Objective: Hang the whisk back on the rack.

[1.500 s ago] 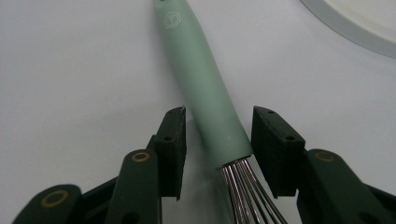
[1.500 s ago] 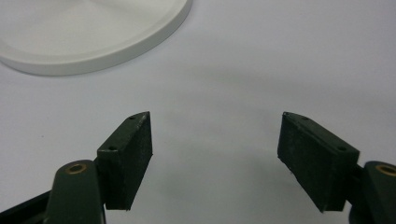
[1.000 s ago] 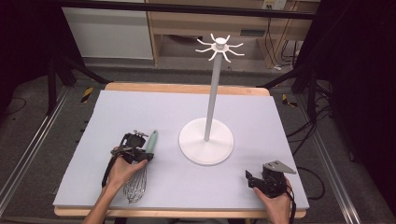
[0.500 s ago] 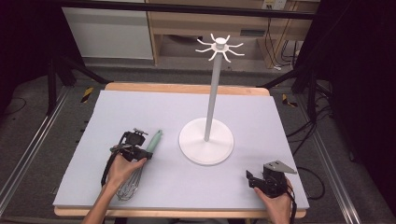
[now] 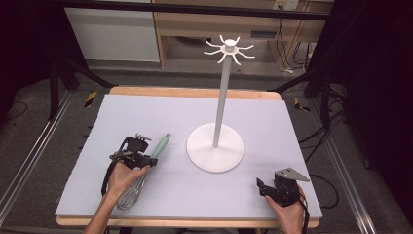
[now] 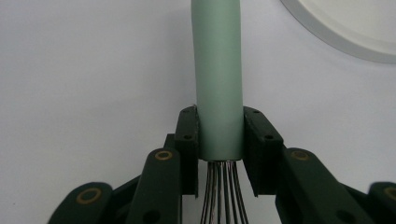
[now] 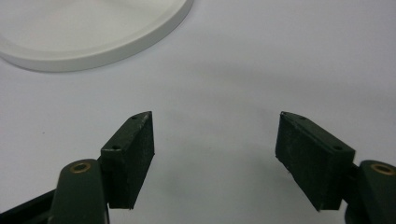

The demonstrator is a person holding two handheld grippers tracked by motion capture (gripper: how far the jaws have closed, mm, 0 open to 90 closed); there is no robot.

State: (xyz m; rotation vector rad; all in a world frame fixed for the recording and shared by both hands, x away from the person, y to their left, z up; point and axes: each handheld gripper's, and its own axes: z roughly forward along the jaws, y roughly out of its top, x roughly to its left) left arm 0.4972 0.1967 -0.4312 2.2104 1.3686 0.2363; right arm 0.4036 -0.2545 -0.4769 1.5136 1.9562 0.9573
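Observation:
A whisk with a pale green handle [image 5: 161, 144] and wire head [image 5: 129, 196] lies on the mat at the front left. My left gripper [image 5: 149, 159] has just been closing and is shut on the lower end of the handle [image 6: 218, 70], with a pad [image 6: 187, 140] pressed to each side where the wires begin. A white hook stand [image 5: 223, 97] rises from its round base [image 5: 215, 155] at the mat's middle. At the front right, my right gripper [image 7: 215, 149] is open over bare mat; its jaws have just been narrowing slightly, with nothing between them.
The lavender mat [image 5: 292, 126] covers a wooden table. The stand's spread hooks [image 5: 229, 48] sit high above the base. The base rim [image 6: 355, 32] lies just past the whisk handle's far end, and the same rim [image 7: 93, 42] lies ahead of the right gripper [image 5: 262, 188].
The left hand has settled slightly over the whisk, which lies in the same place. The right hand has not moved.

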